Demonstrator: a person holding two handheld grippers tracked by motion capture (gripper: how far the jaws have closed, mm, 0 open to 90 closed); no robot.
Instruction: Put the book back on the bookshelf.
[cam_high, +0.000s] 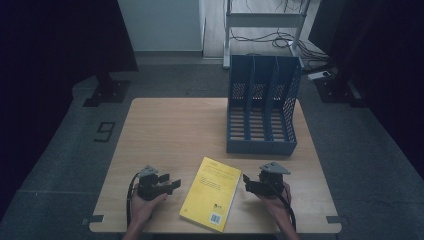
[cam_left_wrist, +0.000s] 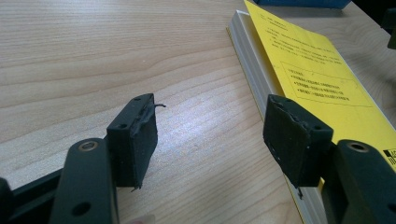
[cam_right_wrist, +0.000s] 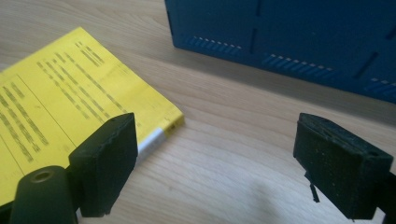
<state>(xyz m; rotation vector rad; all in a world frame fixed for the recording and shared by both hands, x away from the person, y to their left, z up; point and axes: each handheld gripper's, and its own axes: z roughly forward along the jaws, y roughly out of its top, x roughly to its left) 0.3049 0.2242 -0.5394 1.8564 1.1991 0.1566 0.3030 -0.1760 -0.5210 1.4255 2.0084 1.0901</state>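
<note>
Yellow book (cam_high: 211, 193) lies flat on the counter (cam_high: 165, 135), cover up, near the front edge and between the 2 tongs. Judging by how things lie, the work is at its very start: the book is untouched and nothing has been lifted or filed. The left tongs (cam_high: 170, 186) rest on the counter just beside the book's left edge, jaws spread wide and empty; in the left gripper view (cam_left_wrist: 210, 135) the book's page edge sits by the far jaw. The right tongs (cam_high: 248, 184) sit just off the book's right side, likewise wide and holding nothing. Behind the book, apart from it, stands a blue file rack (cam_high: 262, 107) with 3 slots, all empty. Grasping and placing the book probably remain.
</note>
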